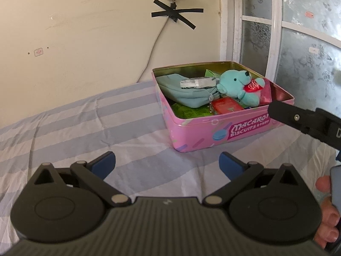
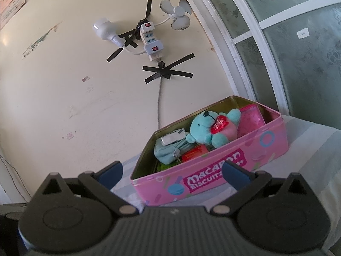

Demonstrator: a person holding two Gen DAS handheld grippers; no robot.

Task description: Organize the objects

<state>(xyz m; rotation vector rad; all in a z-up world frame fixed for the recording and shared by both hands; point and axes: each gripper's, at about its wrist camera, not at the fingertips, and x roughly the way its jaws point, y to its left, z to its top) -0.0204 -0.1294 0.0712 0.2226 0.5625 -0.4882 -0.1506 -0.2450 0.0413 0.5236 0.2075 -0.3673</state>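
Showing both tools idle over a striped bedsheet [image 1: 89, 128], this pair of views centres on a pink biscuit tin [image 1: 213, 132] that stands lidless near the sheet's far edge, close to the wall and beside the frosted window [image 1: 298, 42]. The left gripper [image 1: 167, 164] has its blue pads spread wide with nothing between them, hovering short of the tin's near-left corner. The right gripper [image 2: 172, 171] is likewise spread and empty, its pads framing the tin's printed long wall without touching it.

Inside the tin lie a teal teddy bear [image 2: 210, 128] holding a red heart, a teal fabric pouch [image 1: 191, 95] with a silvery packet [image 1: 197, 83] resting on it, a red carton [image 1: 227, 106], a green packet [image 1: 189, 112] on the floor, and a pink packet [image 2: 250, 120] leaning against the right end wall.

By appearance, the bear and pouch are soft, light and compressible; a pinch across the bear's torso or an arm should hold, and the pouch is best taken at a bunched fold. The packets look thin and slick, so an exposed edge suits them. The tin is stiff, smooth metal, probably slippery; its rim at a wall offers the surest purchase, and it may slide on the cloth if pushed.
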